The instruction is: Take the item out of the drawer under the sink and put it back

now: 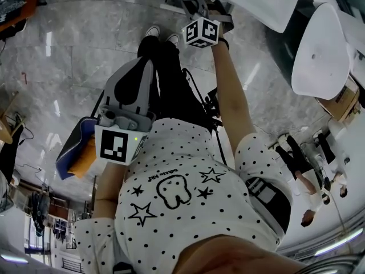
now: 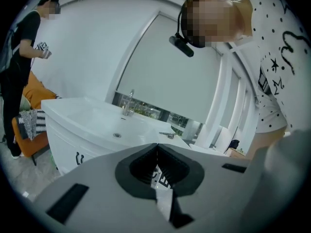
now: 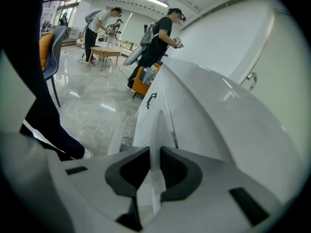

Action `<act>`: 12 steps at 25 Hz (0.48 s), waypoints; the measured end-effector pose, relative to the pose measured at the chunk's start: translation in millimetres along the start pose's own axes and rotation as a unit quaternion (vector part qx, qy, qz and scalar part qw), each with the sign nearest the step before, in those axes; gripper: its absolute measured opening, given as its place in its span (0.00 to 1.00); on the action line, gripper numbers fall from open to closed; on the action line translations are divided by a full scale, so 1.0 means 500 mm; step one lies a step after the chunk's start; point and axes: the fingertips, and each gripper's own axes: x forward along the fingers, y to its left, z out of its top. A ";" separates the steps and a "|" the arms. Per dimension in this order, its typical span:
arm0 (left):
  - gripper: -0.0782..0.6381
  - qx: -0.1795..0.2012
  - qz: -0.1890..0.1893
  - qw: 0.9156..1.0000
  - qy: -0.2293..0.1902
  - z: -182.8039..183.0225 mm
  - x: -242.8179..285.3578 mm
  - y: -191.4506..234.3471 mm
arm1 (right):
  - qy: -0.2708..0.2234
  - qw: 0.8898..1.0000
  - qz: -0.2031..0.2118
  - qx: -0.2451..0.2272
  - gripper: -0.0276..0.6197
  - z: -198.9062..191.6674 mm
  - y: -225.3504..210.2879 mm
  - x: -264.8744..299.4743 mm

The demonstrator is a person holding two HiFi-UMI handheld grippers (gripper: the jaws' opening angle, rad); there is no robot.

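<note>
- My right hand-held gripper [image 3: 155,148] is nearly closed, pinching a thin white item [image 3: 155,178] between its pads.
- The item sits just in front of the white sink cabinet [image 3: 146,120].
- My left hand-held gripper [image 2: 157,145] is closed, empty.

Bright indoor light, ceiling strip lamps [image 3: 150,0], glare on glossy floor [image 1: 57,67], fisheye-bent edges

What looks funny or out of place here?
Only one thing: a thin white panel sticks out edge-on from the cabinet under the sink, as if a drawer or door is ajar. The right claw is pinched on it. Nothing looks spilled or broken.
</note>
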 end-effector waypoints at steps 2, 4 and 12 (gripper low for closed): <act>0.12 -0.002 0.004 1.000 -0.001 0.001 0.004 0.006 | -0.005 1.000 -0.003 -0.004 0.14 0.007 -0.009 0.009; 0.12 -0.003 0.006 1.000 -0.001 0.000 0.009 0.011 | -0.005 1.000 -0.001 -0.009 0.14 0.008 -0.007 0.022; 0.12 -0.009 0.028 1.000 0.000 0.001 0.011 0.029 | 0.014 1.000 0.013 -0.013 0.14 -0.014 -0.002 0.056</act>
